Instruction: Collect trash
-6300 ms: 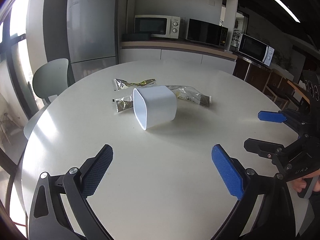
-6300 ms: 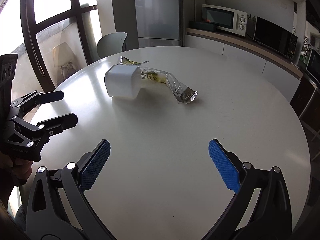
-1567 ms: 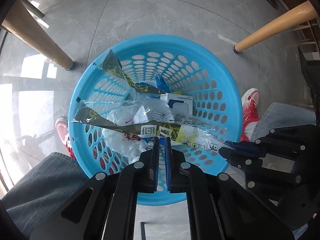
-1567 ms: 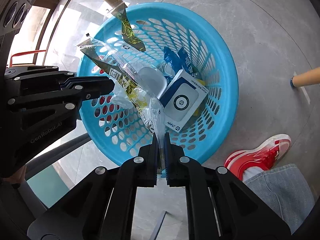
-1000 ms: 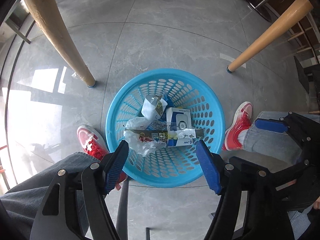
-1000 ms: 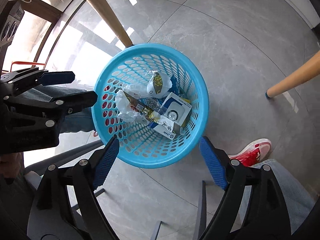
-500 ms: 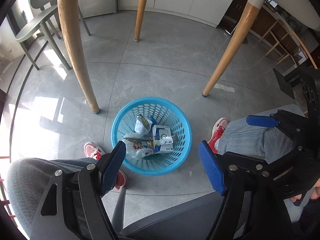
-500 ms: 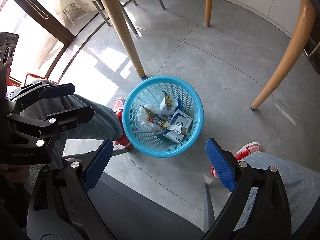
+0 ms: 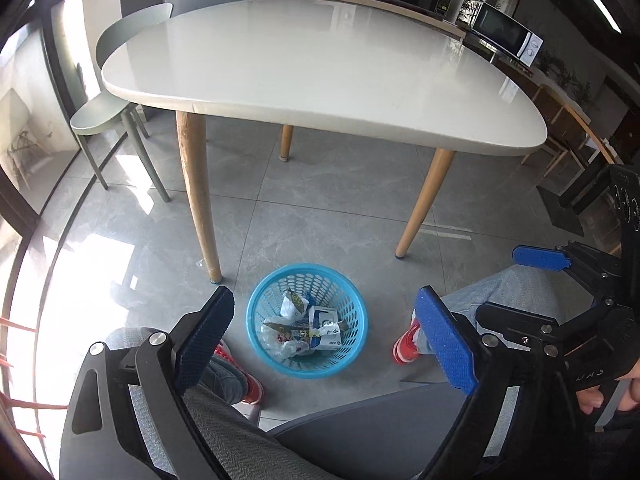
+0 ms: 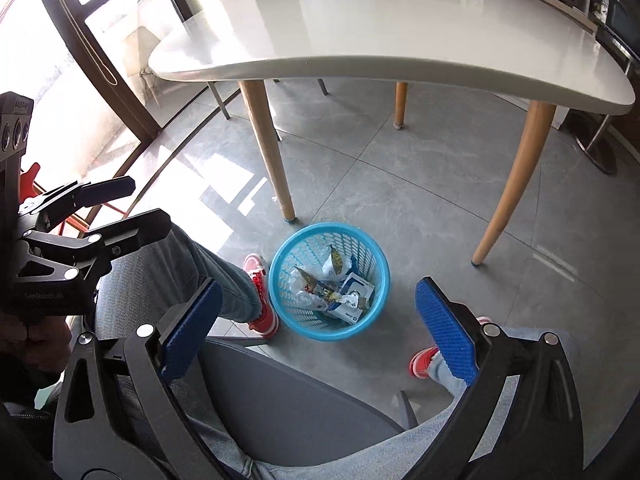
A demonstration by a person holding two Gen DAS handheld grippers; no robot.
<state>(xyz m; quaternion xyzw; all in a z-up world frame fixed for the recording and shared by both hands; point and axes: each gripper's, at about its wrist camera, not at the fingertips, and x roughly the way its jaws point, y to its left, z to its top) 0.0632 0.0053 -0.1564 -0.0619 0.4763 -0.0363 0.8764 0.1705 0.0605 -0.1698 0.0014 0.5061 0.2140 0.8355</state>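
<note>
A blue plastic basket stands on the grey floor below the table, also seen in the right wrist view as the basket. In it lies trash: crinkled wrappers, a white and blue box and crumpled plastic. My left gripper hangs high above the basket, its jaws opening with nothing between them. My right gripper is equally high, jaws opening and empty too. Each gripper shows in the other's view: the right gripper at the right, the left gripper at the left.
A white rounded table on wooden legs stands beyond the basket. A person's legs in jeans and red shoes flank the basket, above a grey chair seat. A pale green chair stands at the left.
Both grippers let the wrappers go into the basket, then rose well above it and tilted up. Their jaws spread wider. The table top has come into view.
</note>
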